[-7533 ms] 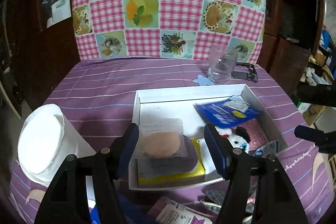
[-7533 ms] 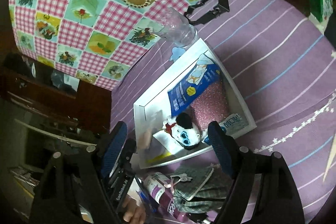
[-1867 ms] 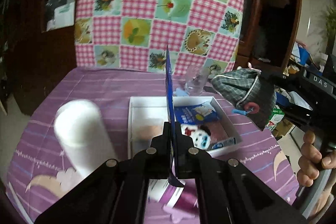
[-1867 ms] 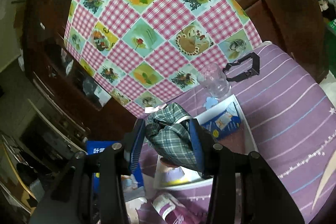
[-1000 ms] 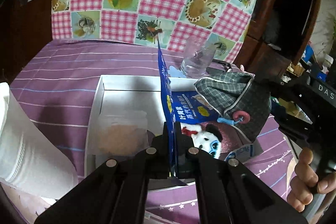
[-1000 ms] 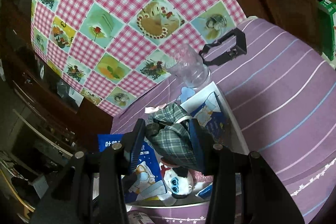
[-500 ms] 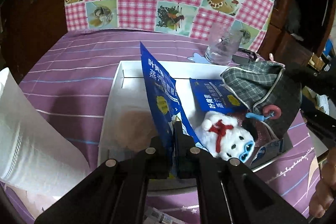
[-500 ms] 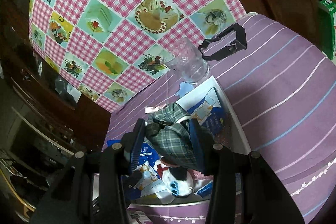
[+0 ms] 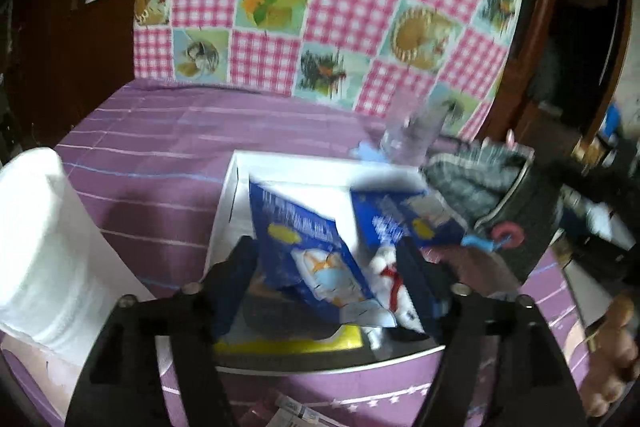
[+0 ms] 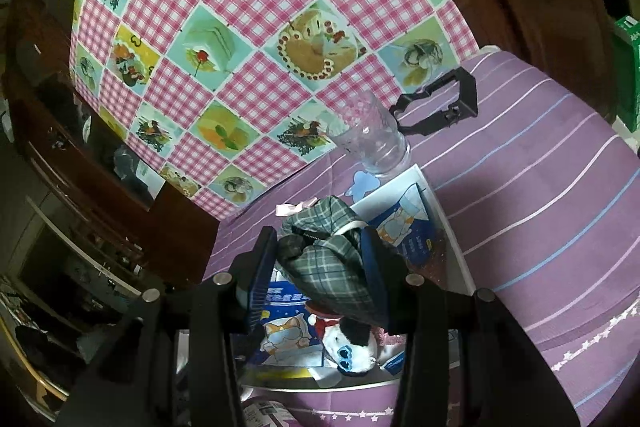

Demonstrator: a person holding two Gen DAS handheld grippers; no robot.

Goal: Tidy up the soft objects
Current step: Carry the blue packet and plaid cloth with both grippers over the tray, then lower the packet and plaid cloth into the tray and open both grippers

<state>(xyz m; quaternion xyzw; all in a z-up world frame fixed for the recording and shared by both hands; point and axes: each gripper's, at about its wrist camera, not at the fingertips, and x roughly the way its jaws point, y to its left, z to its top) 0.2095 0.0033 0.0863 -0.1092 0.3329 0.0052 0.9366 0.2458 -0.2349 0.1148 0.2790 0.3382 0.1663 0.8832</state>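
Both of my grippers are over the white tray on the purple striped cloth. My left gripper has its jaws opening, spread wide with the pads clear of everything. The blue packet stands between them without touching either pad, tilted, its long axis running from the tray's far left corner down toward me and to the right, its printed face turned up and to the right. Its lower end sits among the things at the near side of the tray: a dark pad on a yellow one, too blurred to say more.

A second blue packet lies flatter at the far right of the tray, its long axis slanting from the near left to the far right corner. Between the two packets, just beside my left gripper's right finger, is the white plush toy with a red ribbon; in the right wrist view its dark ear and blue goggles face me.

My right gripper is clamped on the grey plaid pouch, both pads pressing its sides. The pouch hangs over the tray's right half, above the toy, its long axis pointing away from me, the narrow end farthest out. In the left wrist view its pink ring and blue pull dangle on the near side.

A roll of white paper stands upright left of the tray, and a clear glass stands just beyond the tray's far edge, with a black clip behind it.
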